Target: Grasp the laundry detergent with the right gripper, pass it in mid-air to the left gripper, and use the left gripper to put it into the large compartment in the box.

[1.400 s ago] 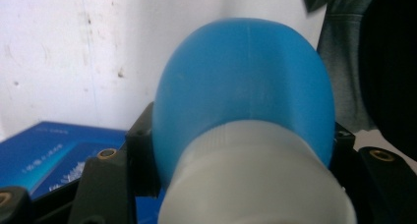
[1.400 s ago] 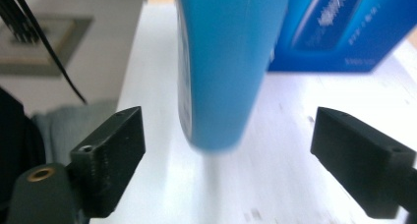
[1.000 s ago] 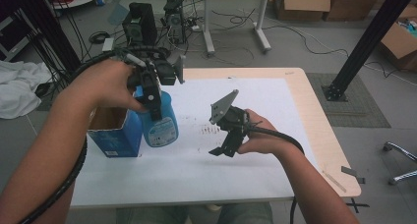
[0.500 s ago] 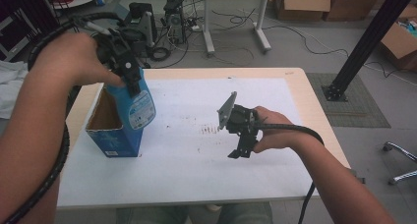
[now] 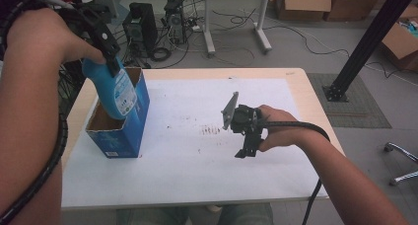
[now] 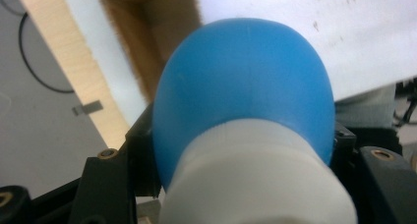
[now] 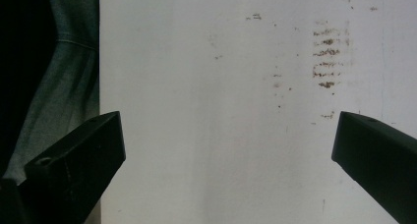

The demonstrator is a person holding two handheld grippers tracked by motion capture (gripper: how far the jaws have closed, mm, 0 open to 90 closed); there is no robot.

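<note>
A blue bottle (image 5: pixel 116 90) with a white cap hangs tilted over the open top of a blue carton (image 5: pixel 129 131) at the table's left. Its lower end dips into the carton's opening. My left gripper (image 5: pixel 109 51) is shut on the bottle's neck, just below the cap. In the left gripper view the bottle (image 6: pixel 246 81) bulges between the black jaws of the left gripper (image 6: pixel 241 135), with the carton's brown inside beyond it. My right gripper (image 5: pixel 245 148) hovers over the white sheet (image 5: pixel 187 151), pointing down. The right gripper (image 7: pixel 226 145) stands open, nothing between its jaws.
Brown stains (image 5: pixel 212 131) mark the sheet's middle; the same stains (image 7: pixel 324 57) show in the right gripper view. The wooden table edge (image 5: pixel 315 106) runs along the right. Computer towers (image 5: pixel 140 25), cables and a desk stand on the floor behind. A black post (image 5: pixel 367 42) rises at right.
The left hand has carried the bottle up and toward the back left, from in front of the carton to over its opening. The right gripper has barely shifted.
</note>
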